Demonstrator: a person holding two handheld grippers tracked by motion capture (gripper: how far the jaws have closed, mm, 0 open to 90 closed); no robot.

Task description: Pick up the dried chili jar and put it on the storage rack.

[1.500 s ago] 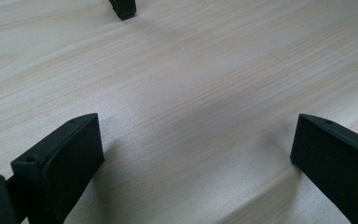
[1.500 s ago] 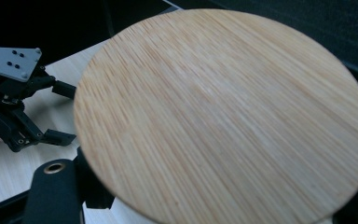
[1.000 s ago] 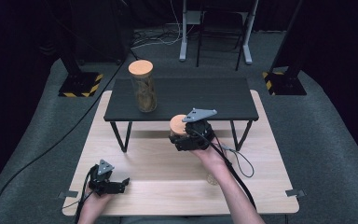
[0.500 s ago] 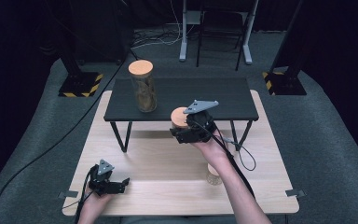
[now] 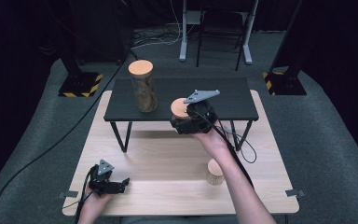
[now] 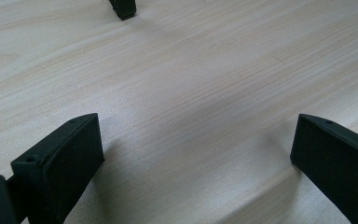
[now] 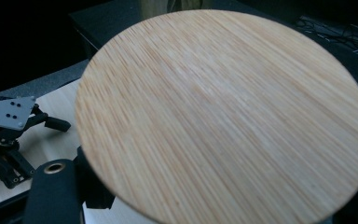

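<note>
1. The right gripper [image 5: 186,122] is clamped on a jar [image 5: 182,112] with a wooden lid [image 7: 223,116], held in the air at the front edge of the black shelf [image 5: 233,95].
2. The left gripper [image 5: 116,185] rests on the table [image 5: 168,158], jaws apart, empty.
3. Step in hand, I think: carrying the jar to the shelf. Next it must clear the edge and land upright, apart from the tall jar [image 5: 143,86].
</note>
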